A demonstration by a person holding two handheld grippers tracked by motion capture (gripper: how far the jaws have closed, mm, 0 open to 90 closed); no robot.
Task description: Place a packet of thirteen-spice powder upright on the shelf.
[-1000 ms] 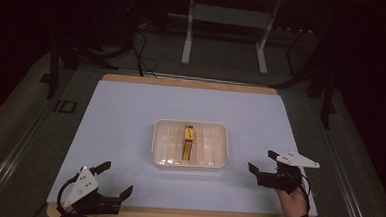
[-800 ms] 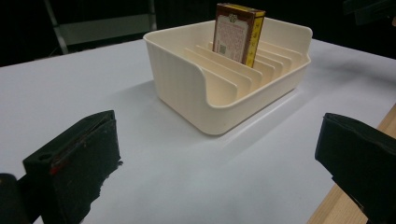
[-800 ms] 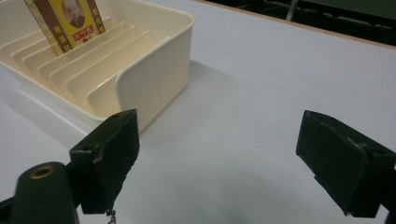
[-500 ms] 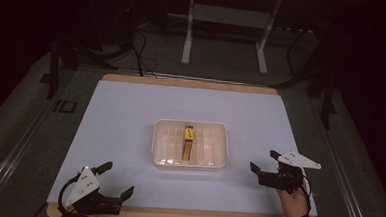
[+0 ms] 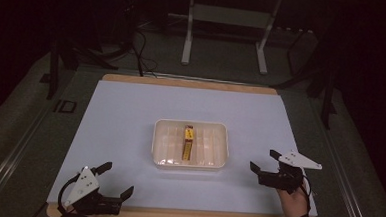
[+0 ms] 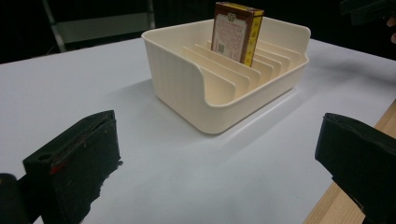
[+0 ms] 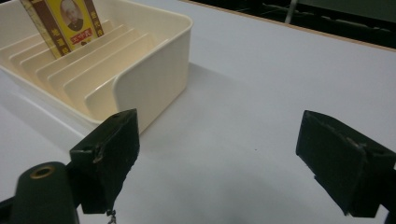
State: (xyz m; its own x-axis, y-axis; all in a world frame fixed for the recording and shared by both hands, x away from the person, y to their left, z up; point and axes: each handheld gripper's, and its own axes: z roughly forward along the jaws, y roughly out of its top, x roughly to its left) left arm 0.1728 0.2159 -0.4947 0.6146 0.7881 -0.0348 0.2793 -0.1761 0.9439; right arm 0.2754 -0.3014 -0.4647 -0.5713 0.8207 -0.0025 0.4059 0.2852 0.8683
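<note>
Jaws gape empty on both the left gripper, lower left of the high view, and the right gripper, lower right, flanking a cream ribbed plastic tray at centre, while the left gripper view then the right gripper view show a small brown-and-yellow cardboard box upright in a slot, probably light, stiff and crushable, best pinched across its exposed top edges.

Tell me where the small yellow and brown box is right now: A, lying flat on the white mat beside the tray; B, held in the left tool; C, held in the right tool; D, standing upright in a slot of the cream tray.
D: the box stands upright between the dividers of the cream tray, while the left tool and right tool are both open and hold nothing, apart from the tray.
</note>
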